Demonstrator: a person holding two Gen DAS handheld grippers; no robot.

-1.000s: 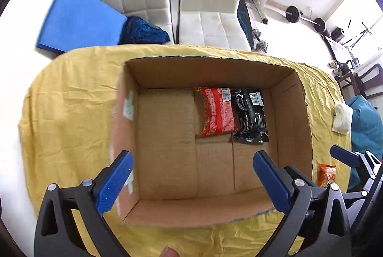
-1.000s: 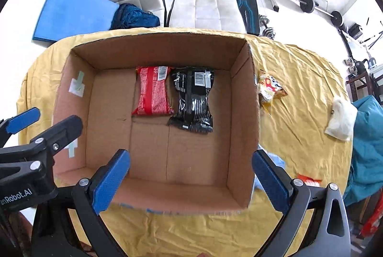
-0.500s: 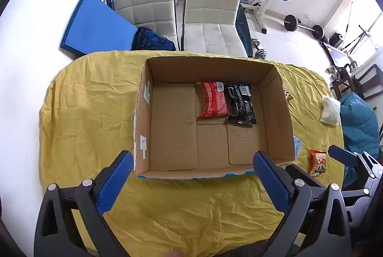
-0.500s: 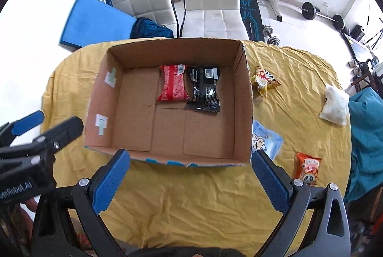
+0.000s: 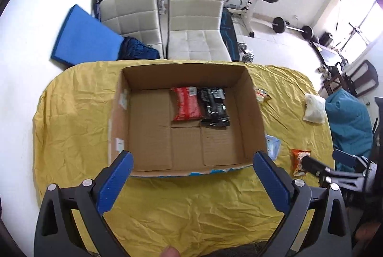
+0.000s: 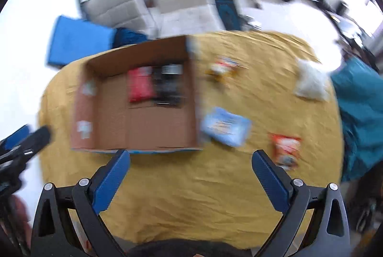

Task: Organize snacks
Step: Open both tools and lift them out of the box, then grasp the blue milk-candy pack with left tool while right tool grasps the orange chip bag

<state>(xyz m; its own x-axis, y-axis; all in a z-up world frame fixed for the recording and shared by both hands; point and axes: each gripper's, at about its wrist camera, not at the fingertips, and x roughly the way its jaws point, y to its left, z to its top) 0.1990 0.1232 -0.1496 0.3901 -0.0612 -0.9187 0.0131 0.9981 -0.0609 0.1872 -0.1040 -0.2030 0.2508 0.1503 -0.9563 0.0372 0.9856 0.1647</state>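
two snack packs [image 5: 199, 106] in box [image 5: 253, 113]; right view blurred, labels unreadable

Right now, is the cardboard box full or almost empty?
Almost empty. The cardboard box holds only a red snack packet and a black snack packet; bare floor elsewhere.

Two wrist views, both looking down and forward over the table from its near edge.

Your left camera faces the cardboard box [image 5: 189, 118] squarely, from high enough to take in the whole yellow tablecloth [image 5: 71, 128]; your right camera sits further right and is blurred, with the box [image 6: 138, 118] left of centre. Both share the box, the cloth and the white chairs [image 5: 191, 25] behind (each view also catches the other gripper at its edge).
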